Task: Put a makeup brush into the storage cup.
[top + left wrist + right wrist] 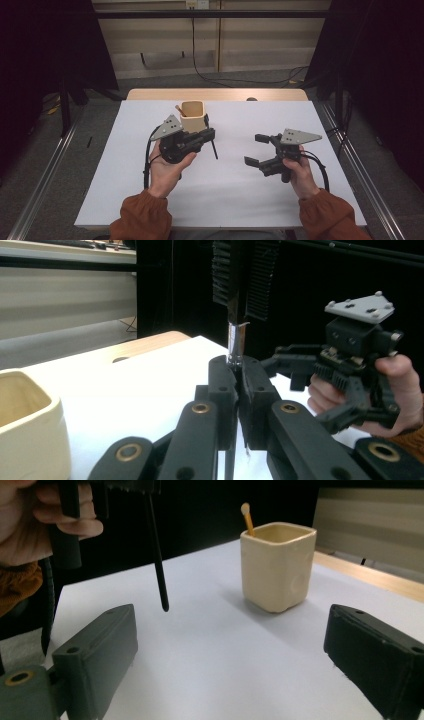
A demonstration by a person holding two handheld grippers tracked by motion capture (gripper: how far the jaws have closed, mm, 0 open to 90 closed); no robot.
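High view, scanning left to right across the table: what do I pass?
Left gripper shut on a thin black brush, with the cream cup just behind it → bare stretch of white table → right gripper, jaws open with nothing between them.

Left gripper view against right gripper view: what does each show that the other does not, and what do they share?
Left gripper view: the left gripper shut on a thin black tool at its silver collar, with the right gripper and its grey plate beyond. Right gripper view: the tool's dark handle end hanging down toward the white table, a wooden stick standing in the cream cup, and open jaws with nothing between. Shared: the cup and the table.
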